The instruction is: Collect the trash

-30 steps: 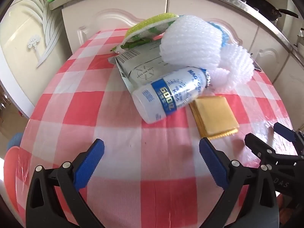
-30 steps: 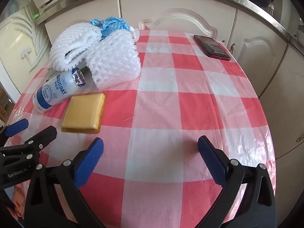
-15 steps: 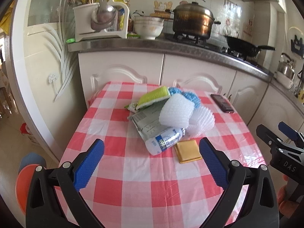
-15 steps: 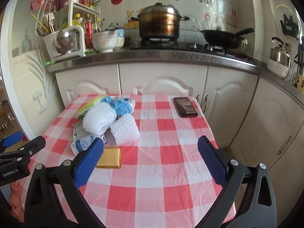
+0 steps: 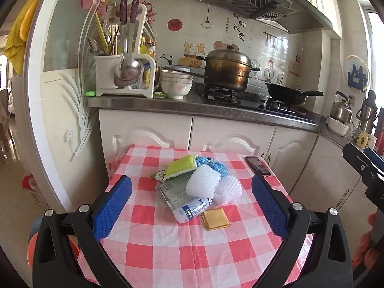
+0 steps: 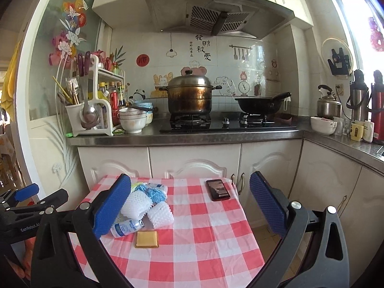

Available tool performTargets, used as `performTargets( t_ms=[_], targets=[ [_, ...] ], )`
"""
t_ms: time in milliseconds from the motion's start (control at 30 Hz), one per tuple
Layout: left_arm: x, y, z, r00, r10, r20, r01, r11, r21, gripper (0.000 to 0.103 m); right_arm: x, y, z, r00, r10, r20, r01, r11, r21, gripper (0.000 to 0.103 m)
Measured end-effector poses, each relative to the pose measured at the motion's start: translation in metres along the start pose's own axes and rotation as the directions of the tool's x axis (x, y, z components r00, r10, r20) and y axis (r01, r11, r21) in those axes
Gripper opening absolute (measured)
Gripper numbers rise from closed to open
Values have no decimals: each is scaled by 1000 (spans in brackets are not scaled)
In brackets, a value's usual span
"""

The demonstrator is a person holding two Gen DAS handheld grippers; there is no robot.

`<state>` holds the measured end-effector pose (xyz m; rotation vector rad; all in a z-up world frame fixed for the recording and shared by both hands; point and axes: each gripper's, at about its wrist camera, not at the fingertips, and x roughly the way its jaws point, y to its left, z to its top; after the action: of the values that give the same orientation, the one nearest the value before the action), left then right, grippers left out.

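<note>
Both grippers hang above the near edge of a red-checked table (image 5: pixel 168 252); the left gripper (image 5: pixel 190 207) and the right gripper (image 6: pixel 189 204) are each spread wide and empty. The trash lies heaped mid-table: white foam nets (image 5: pixel 203 184), a white bottle (image 5: pixel 192 209) lying on its side, a yellow-green sponge (image 5: pixel 182 170), a flat yellow packet (image 5: pixel 215 219); a phone (image 6: pixel 217 189) lies apart, near the far right corner.

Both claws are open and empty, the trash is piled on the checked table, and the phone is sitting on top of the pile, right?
Not quite. The phone lies apart from the pile, alone at the table's far right corner, as the right wrist view shows. The rest holds: left claw and right claw are open and empty.
</note>
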<state>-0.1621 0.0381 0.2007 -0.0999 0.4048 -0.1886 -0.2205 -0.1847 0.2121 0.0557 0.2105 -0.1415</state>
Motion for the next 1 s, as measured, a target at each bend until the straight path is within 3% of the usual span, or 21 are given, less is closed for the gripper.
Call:
performTargets(
  t_ms=[467, 1000],
  targets=[
    [-33, 7, 15, 997, -16, 79, 15, 1000, 5, 98, -26, 4, 18, 996, -26, 82, 26, 1000, -3, 100],
    [-42, 9, 17, 995, -21, 100, 21, 1000, 8, 98, -32, 4, 23, 992, -36, 117, 35, 999, 5, 100]
  ],
)
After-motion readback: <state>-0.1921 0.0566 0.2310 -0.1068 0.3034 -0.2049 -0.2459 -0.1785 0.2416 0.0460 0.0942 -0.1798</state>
